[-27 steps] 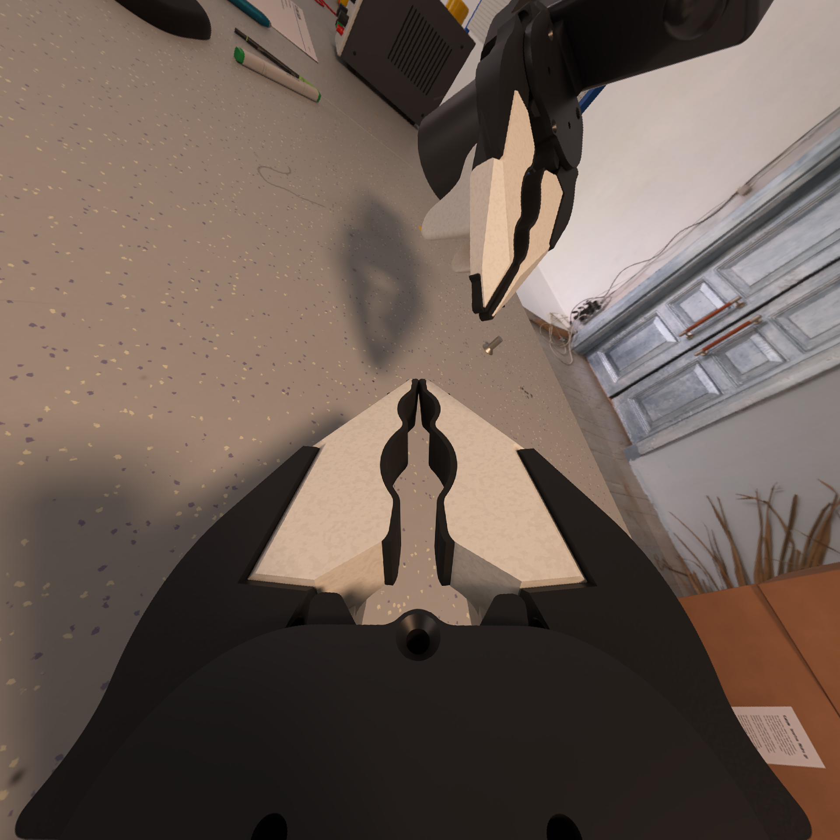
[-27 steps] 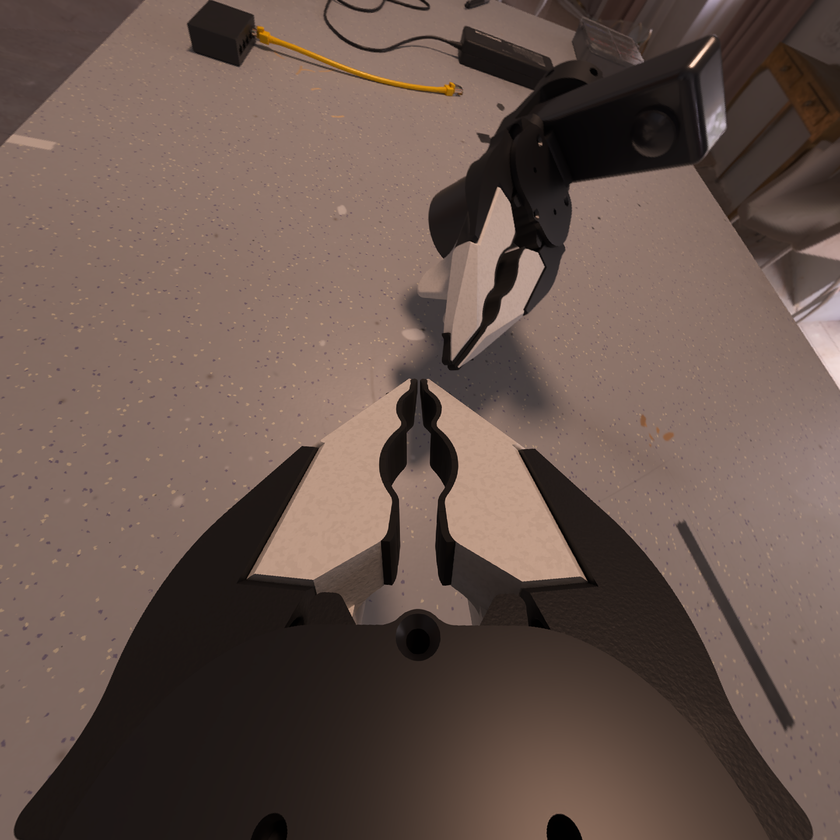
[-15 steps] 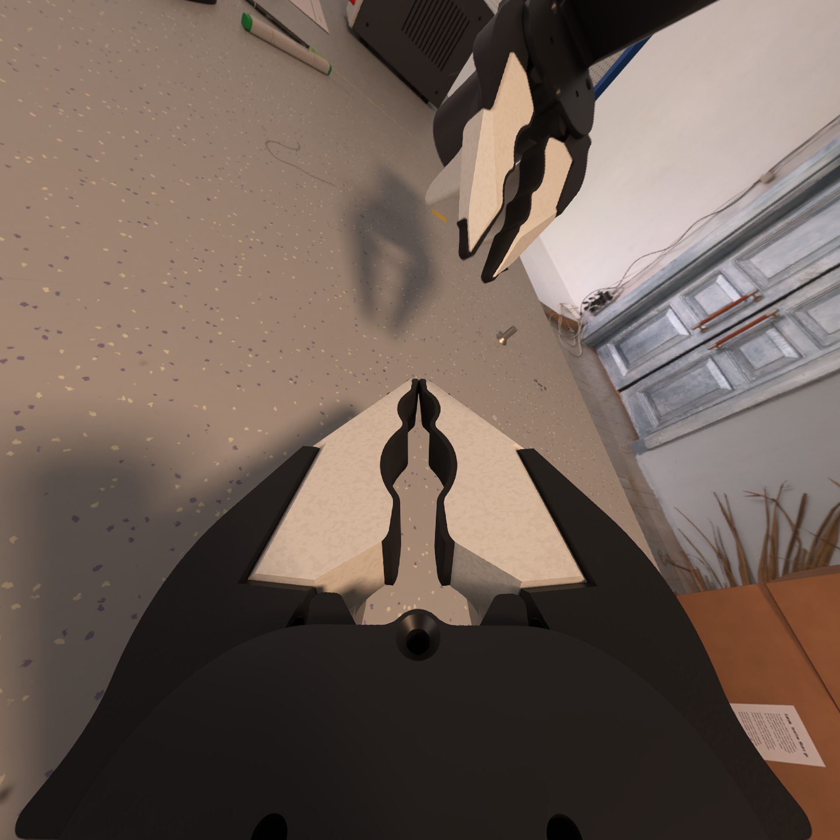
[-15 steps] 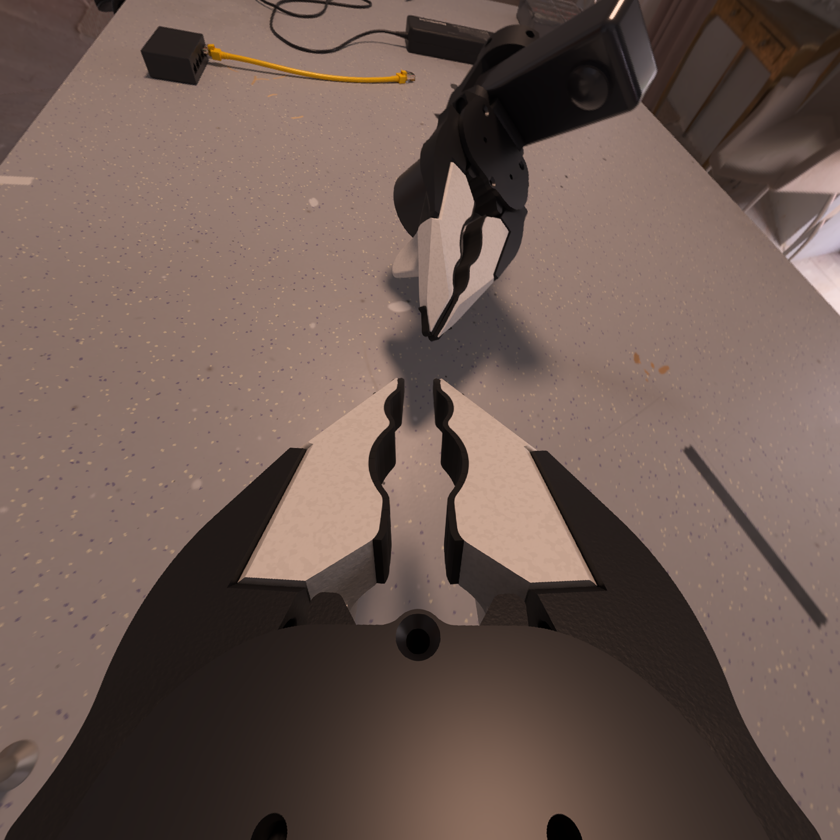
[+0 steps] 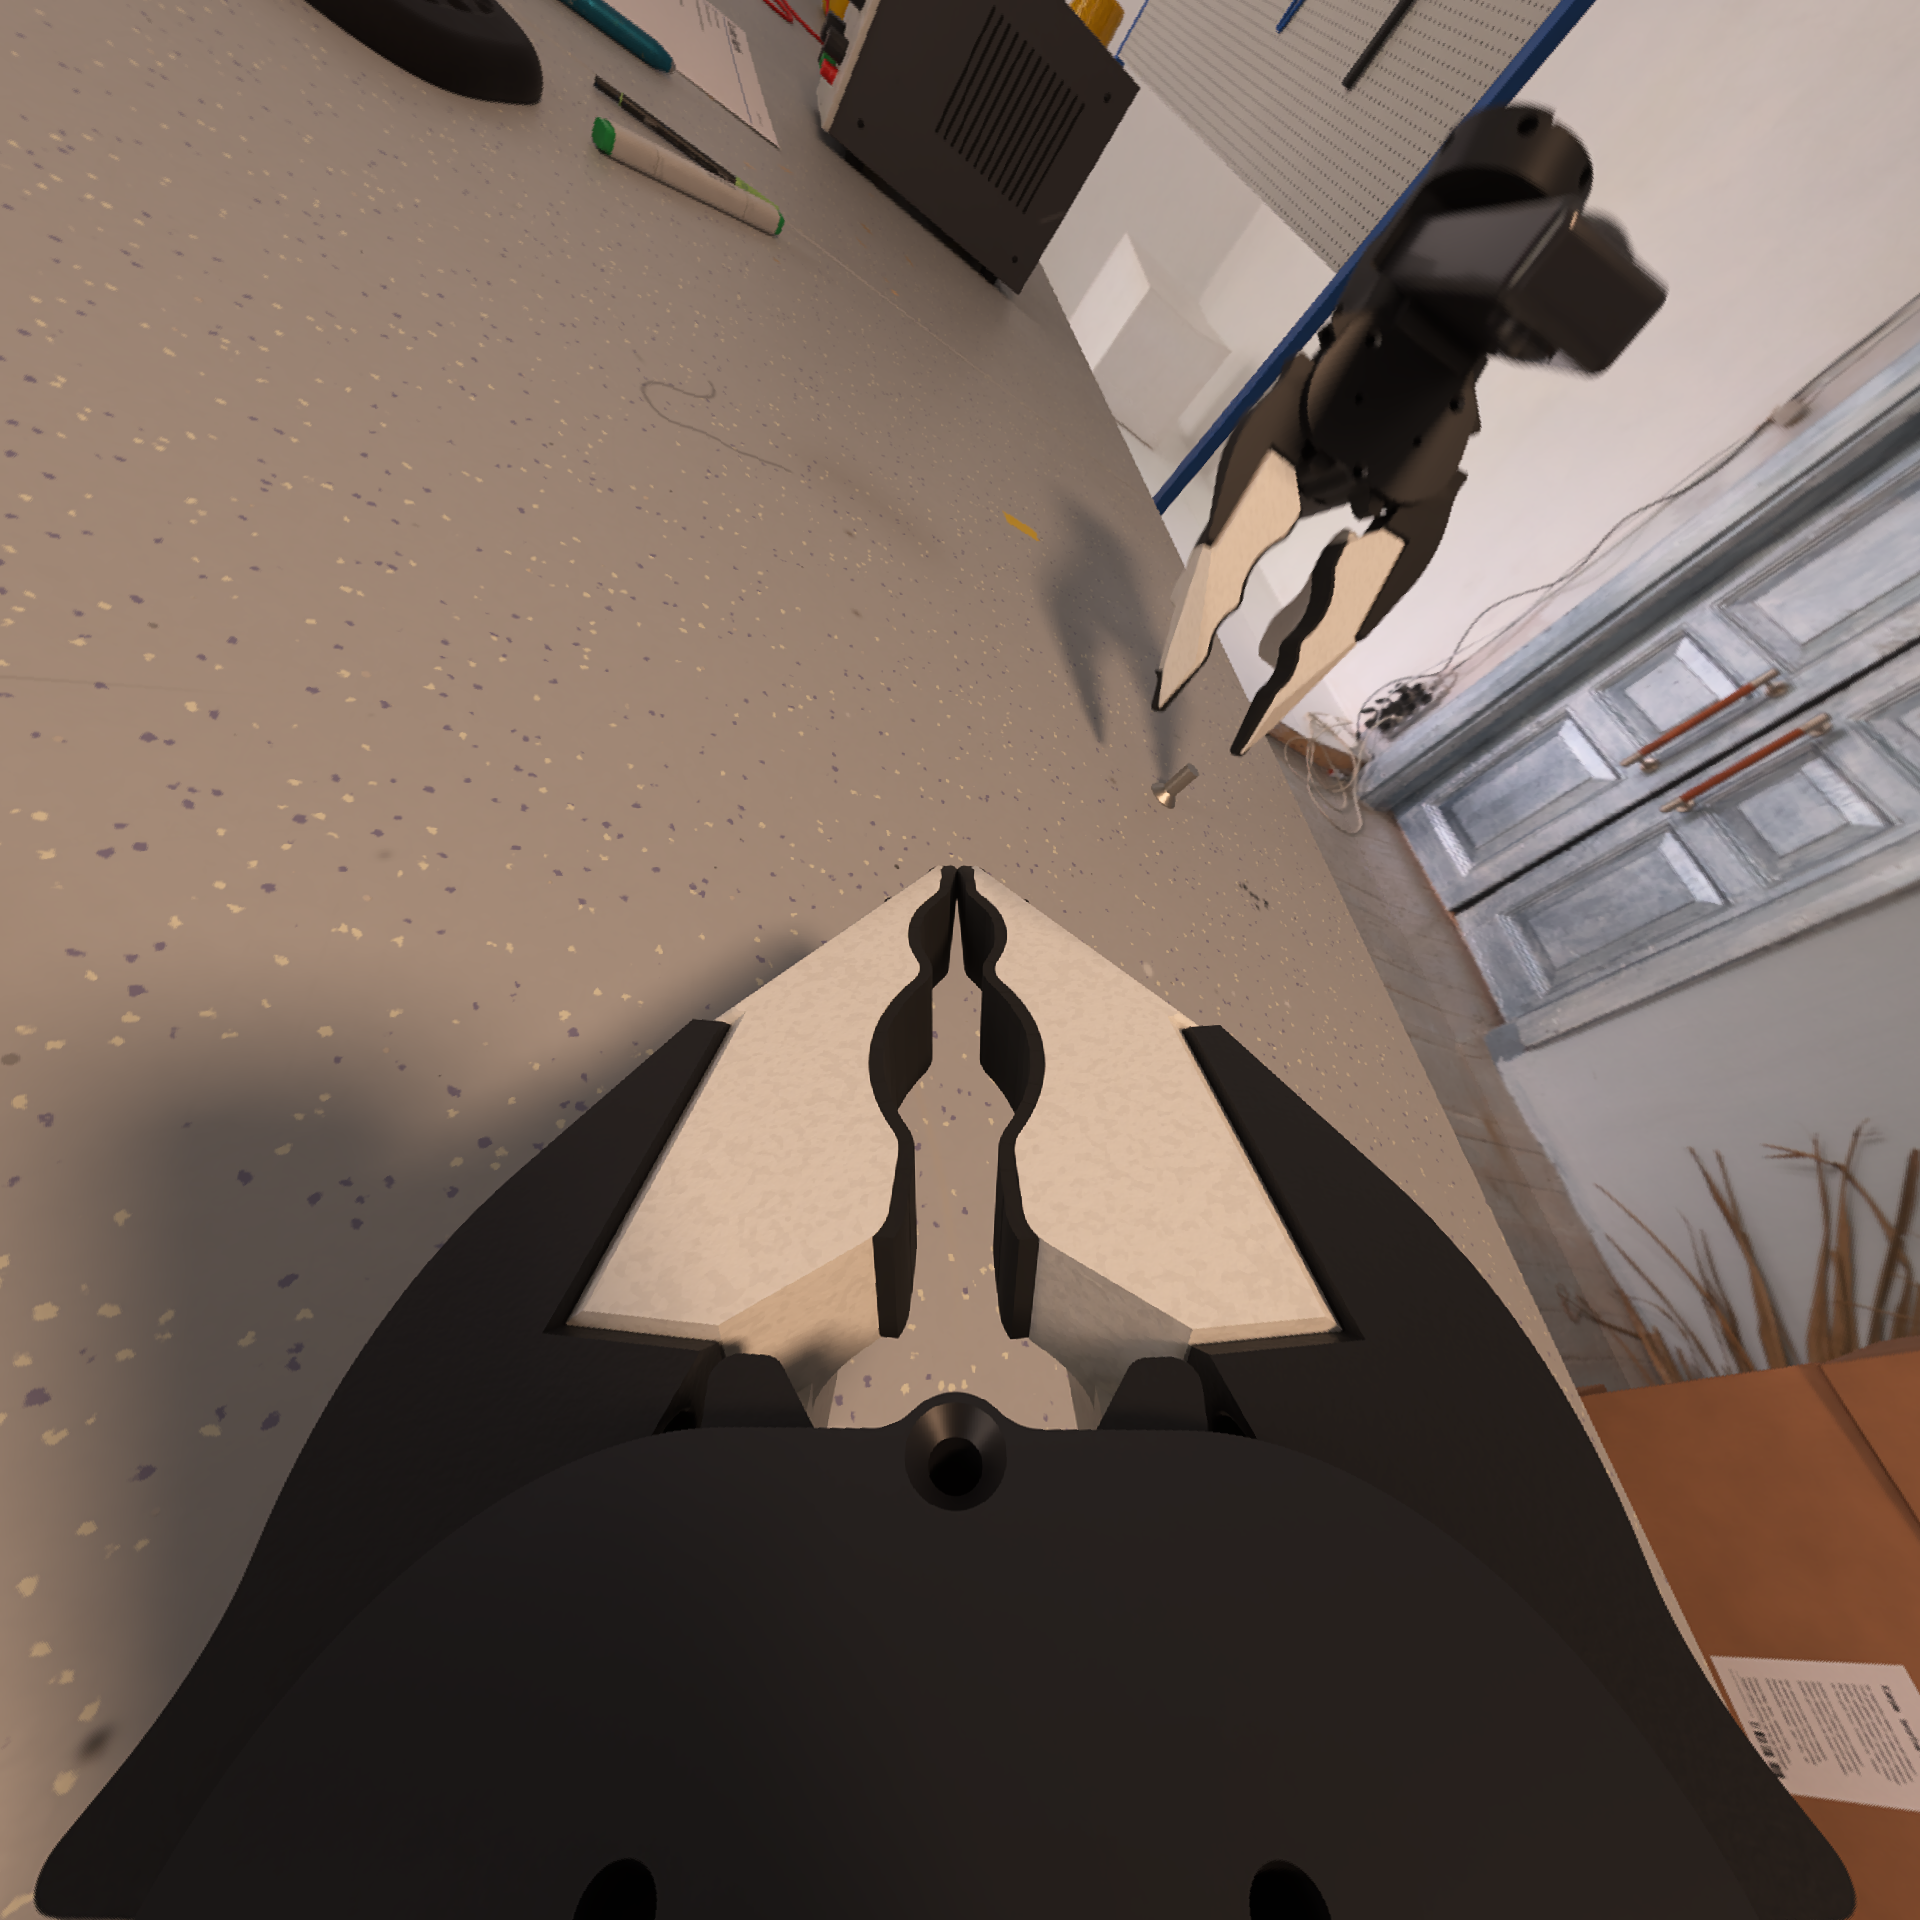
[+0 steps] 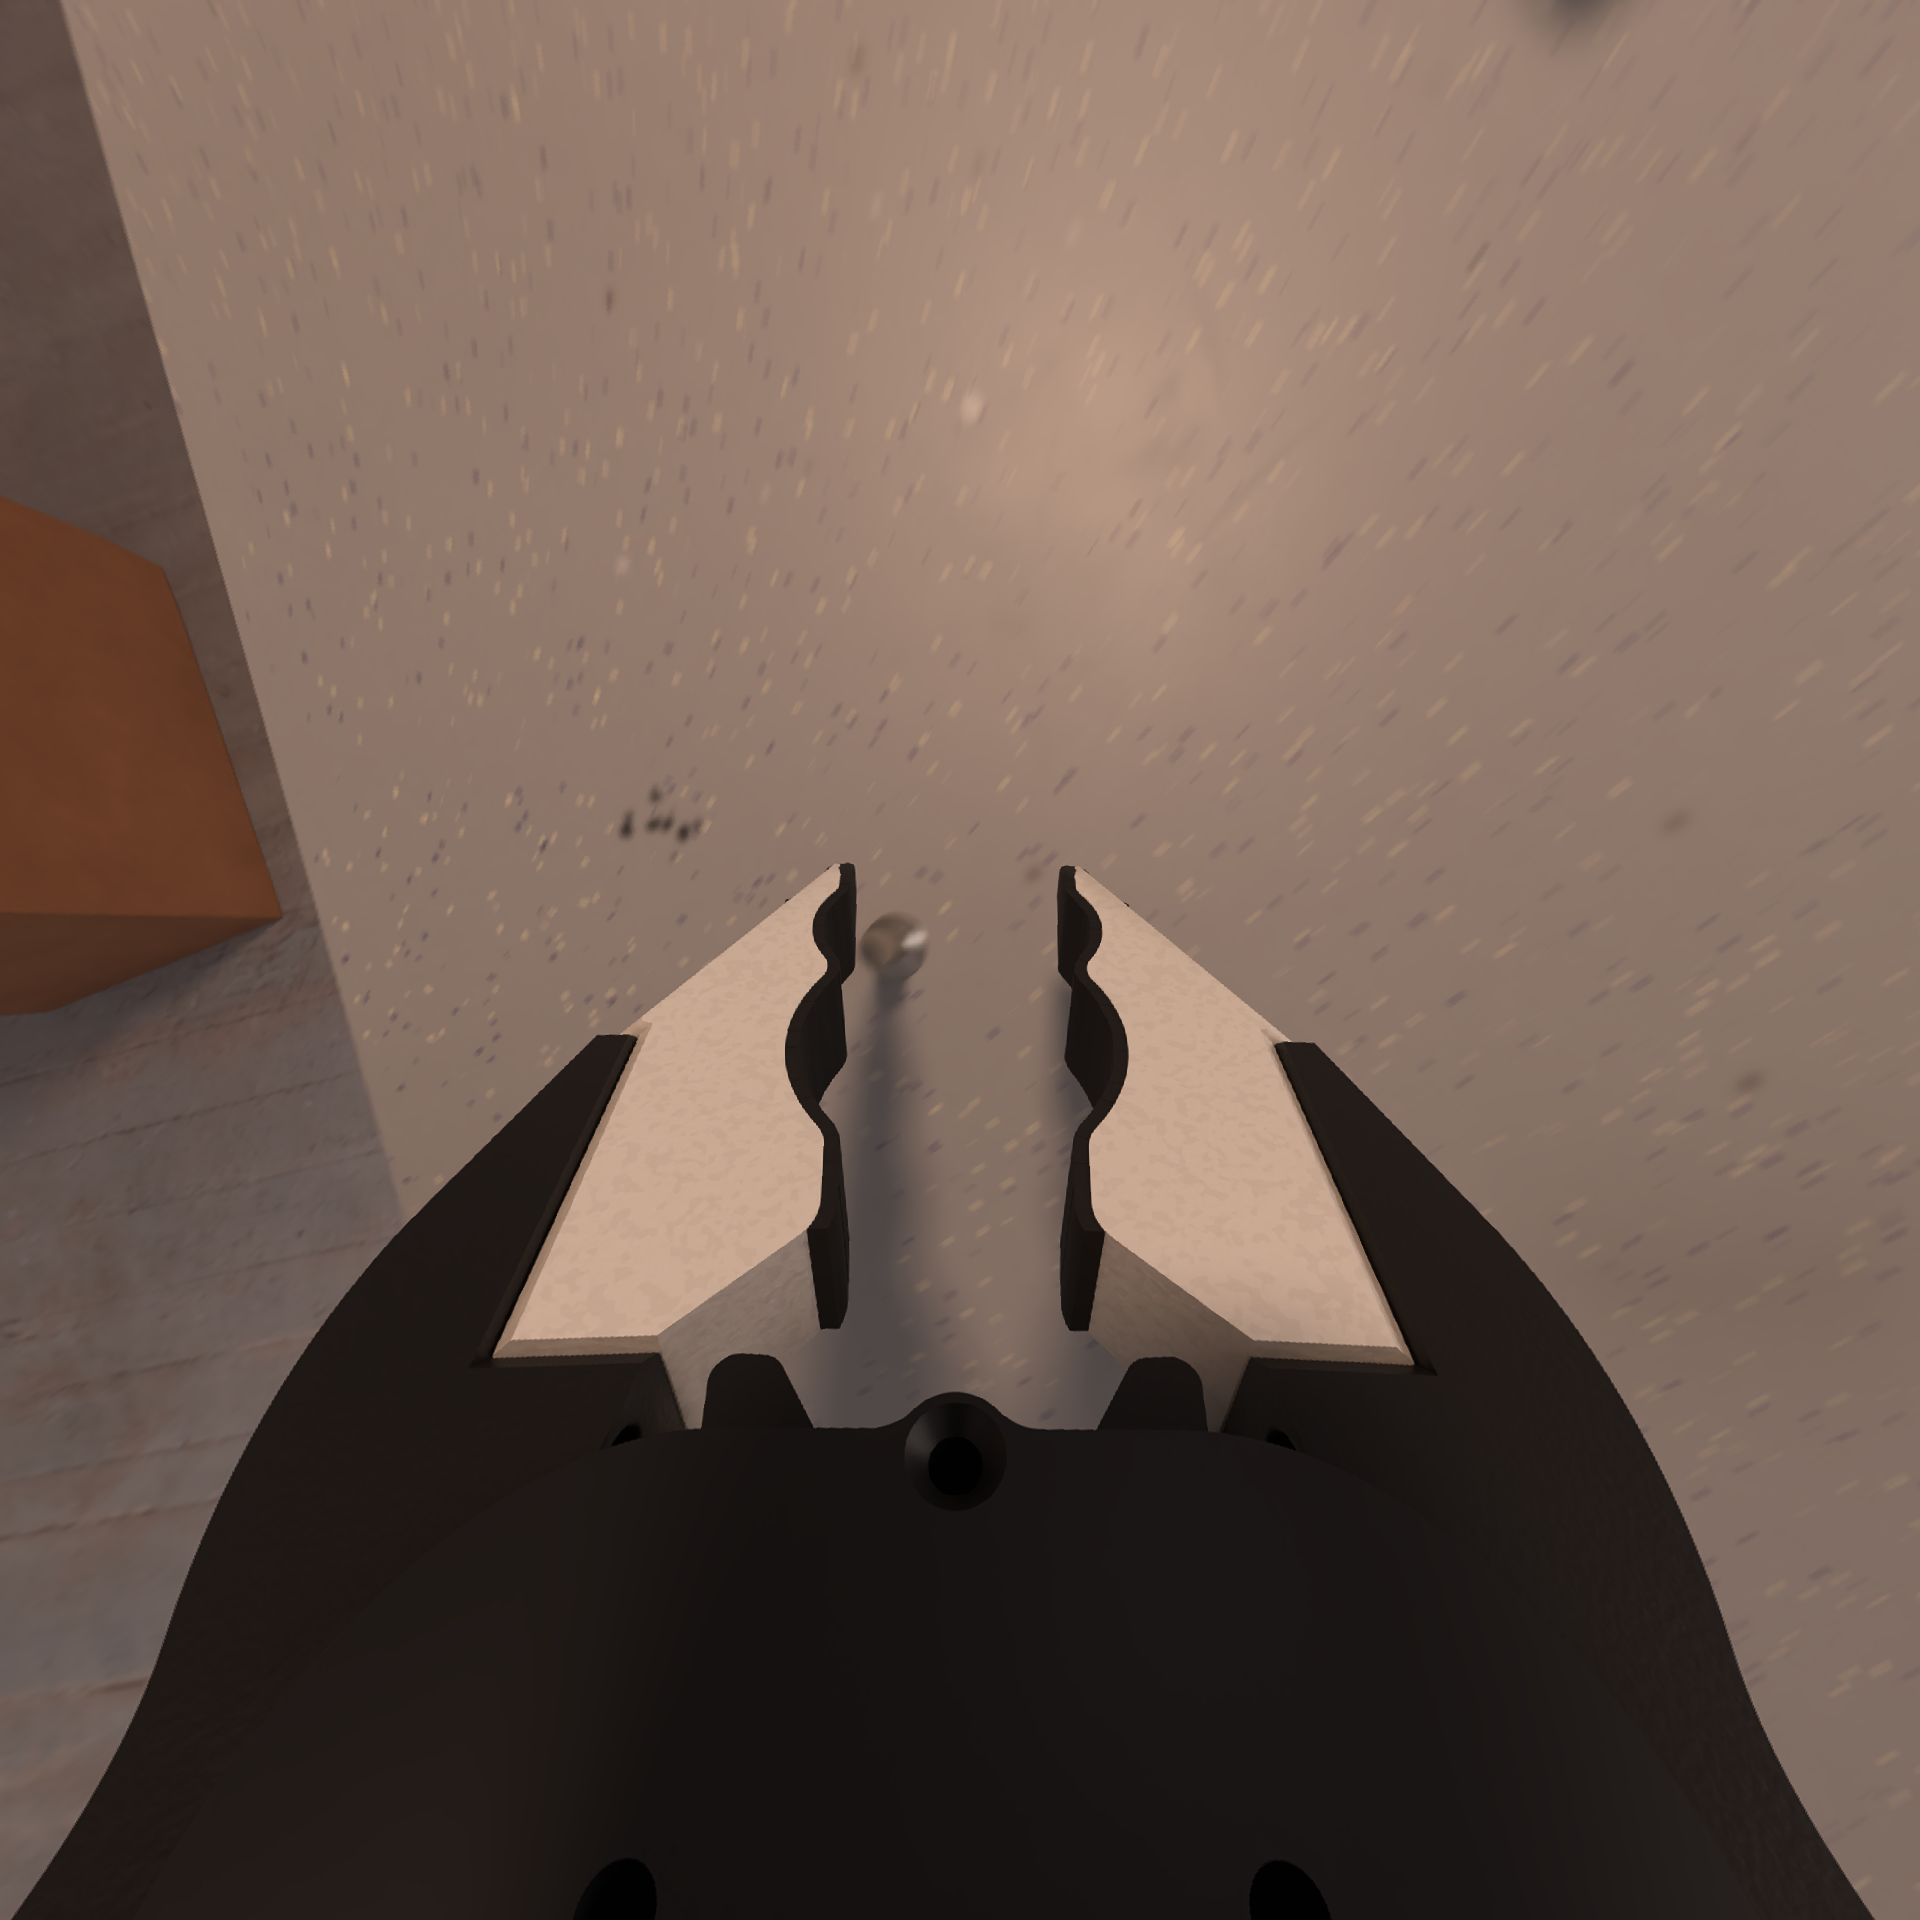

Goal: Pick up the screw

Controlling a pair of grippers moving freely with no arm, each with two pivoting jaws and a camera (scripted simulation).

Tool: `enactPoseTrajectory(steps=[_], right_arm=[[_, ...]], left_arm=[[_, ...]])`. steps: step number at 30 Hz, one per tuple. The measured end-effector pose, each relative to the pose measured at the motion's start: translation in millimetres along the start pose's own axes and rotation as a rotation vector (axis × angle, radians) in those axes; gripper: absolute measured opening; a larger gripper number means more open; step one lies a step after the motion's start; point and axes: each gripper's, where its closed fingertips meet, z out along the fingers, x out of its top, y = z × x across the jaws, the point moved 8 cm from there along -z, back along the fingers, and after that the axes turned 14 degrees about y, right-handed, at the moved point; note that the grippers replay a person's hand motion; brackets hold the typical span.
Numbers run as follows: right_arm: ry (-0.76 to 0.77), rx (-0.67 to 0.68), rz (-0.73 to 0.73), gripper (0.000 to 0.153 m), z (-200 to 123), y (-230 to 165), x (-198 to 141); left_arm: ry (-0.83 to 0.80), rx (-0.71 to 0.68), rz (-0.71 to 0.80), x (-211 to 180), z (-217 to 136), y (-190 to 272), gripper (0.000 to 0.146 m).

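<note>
The right claw (image 6: 954, 883) was found well open and empty, its two fingers spread apart and pointed down at the speckled grey bench (image 6: 1247, 416). The screw (image 6: 894, 940), a small silver piece, lay on the bench within the gap, close beside the inner edge of the finger on the left of that view; contact between them could not be confirmed. The right wrist view was blurred.

From the left wrist view, the right claw (image 5: 1200, 727) hung above the bench near its far edge, fingers parted, tips just above the screw (image 5: 1174, 784) and not touching it. The screw lay on its side near that edge.

The left claw (image 5: 956, 873) was closed, fingertips meeting, with nothing between them. It sat above the bench (image 5: 416, 623), near the screw but apart from it.

Further items were recorded at the far end of the bench: a green-capped marker (image 5: 686, 177), a black pen (image 5: 660, 125), a sheet of paper (image 5: 727, 83) and a black vented box (image 5: 977, 114). A brown cardboard box (image 5: 1766, 1507) stood below the bench edge, also seen in the right wrist view (image 6: 104, 779).
</note>
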Motion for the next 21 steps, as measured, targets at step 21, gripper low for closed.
enactPoseTrajectory(steps=[21], right_arm=[[-0.186, -0.119, -0.060, 0.008, 20.4, -26.3, -23.5]], left_arm=[[-0.018, 0.014, 0.034, 2.5, -1.6, 4.6, 0.000]])
